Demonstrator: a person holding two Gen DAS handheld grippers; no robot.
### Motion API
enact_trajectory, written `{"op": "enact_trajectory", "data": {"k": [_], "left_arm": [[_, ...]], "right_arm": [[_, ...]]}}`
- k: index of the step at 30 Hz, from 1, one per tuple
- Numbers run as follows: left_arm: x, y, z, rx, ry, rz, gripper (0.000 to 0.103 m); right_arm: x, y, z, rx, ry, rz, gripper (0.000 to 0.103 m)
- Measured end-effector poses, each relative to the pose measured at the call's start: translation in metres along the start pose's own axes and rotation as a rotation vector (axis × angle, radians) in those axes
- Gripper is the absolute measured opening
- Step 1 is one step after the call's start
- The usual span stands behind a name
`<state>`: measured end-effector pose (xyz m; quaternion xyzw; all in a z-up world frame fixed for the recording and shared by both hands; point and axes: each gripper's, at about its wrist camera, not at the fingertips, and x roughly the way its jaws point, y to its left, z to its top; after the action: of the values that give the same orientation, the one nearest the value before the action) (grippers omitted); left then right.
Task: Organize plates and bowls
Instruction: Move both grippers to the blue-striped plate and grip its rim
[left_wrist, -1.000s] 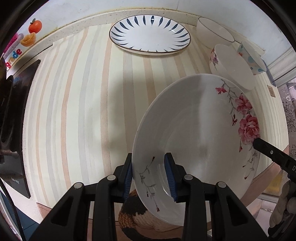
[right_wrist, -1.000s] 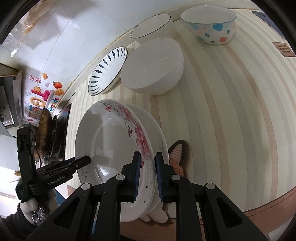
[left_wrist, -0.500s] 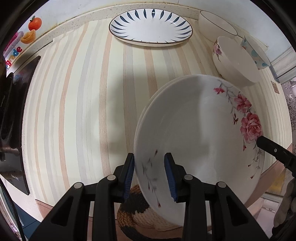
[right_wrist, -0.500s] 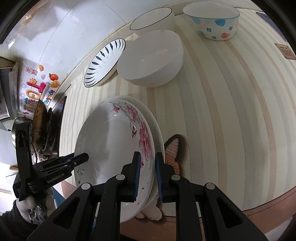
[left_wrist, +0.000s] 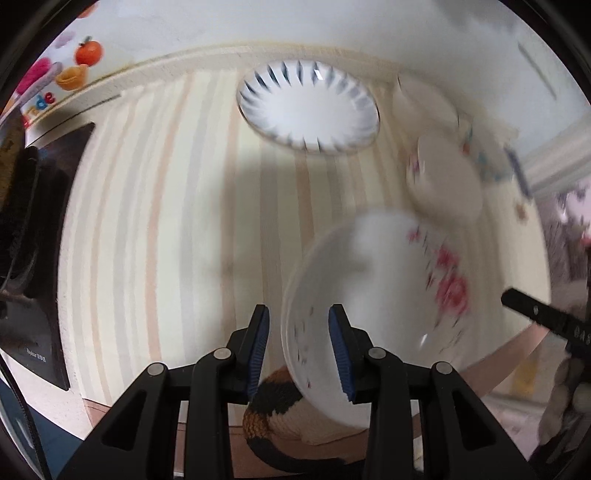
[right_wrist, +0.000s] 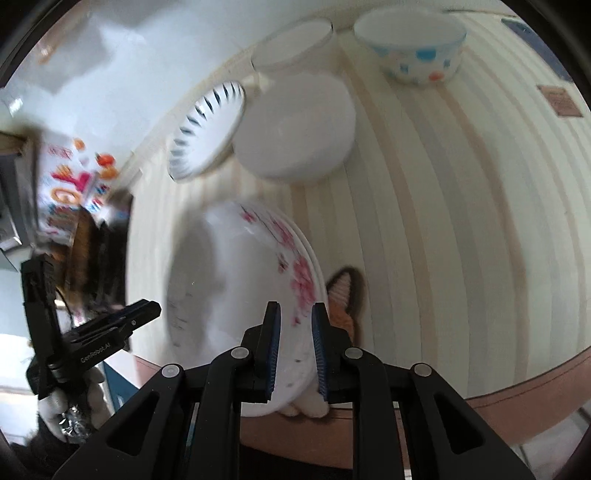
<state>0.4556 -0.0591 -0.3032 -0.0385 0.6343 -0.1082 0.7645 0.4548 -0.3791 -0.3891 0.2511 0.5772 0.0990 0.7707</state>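
A white plate with pink roses (left_wrist: 373, 295) is held tilted above the striped counter, over a knitted cat-shaped mat (left_wrist: 273, 410). My left gripper (left_wrist: 299, 350) straddles its near rim; the jaws stand wider than the rim, not pressing it. My right gripper (right_wrist: 293, 345) grips the opposite rim of the plate (right_wrist: 236, 288), which looks like two stacked plates there. A blue-patterned plate (left_wrist: 308, 112) lies at the back. A white floral bowl (left_wrist: 445, 177), a white bowl (right_wrist: 291, 44) and a dotted bowl (right_wrist: 410, 40) stand to the right. Both views are motion-blurred.
A black stove (left_wrist: 33, 240) with a pan is at the left edge. Fruit stickers (left_wrist: 74, 62) mark the back wall. The counter's front edge (right_wrist: 498, 384) runs just behind the plate. The cat mat also shows in the right wrist view (right_wrist: 343, 299).
The rose plate has moved back toward me and lower over the cat mat. My left jaws have opened wider around its rim. The right gripper keeps its hold.
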Motion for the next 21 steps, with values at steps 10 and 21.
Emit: {"op": "enact_trajectory", "data": {"k": [10,21], "left_arm": [[0.013,0.040,0.132,-0.121,-0.038,-0.030,0.031],[0.101,0.057,0.205,-0.135,0.068,0.018,0.031]], "right_arm": [[-0.013,0.074,0.119,-0.065,-0.045,0.108,0.043],[0.107,0.084,0.229,-0.089,0.071,-0.069,0.042]]}}
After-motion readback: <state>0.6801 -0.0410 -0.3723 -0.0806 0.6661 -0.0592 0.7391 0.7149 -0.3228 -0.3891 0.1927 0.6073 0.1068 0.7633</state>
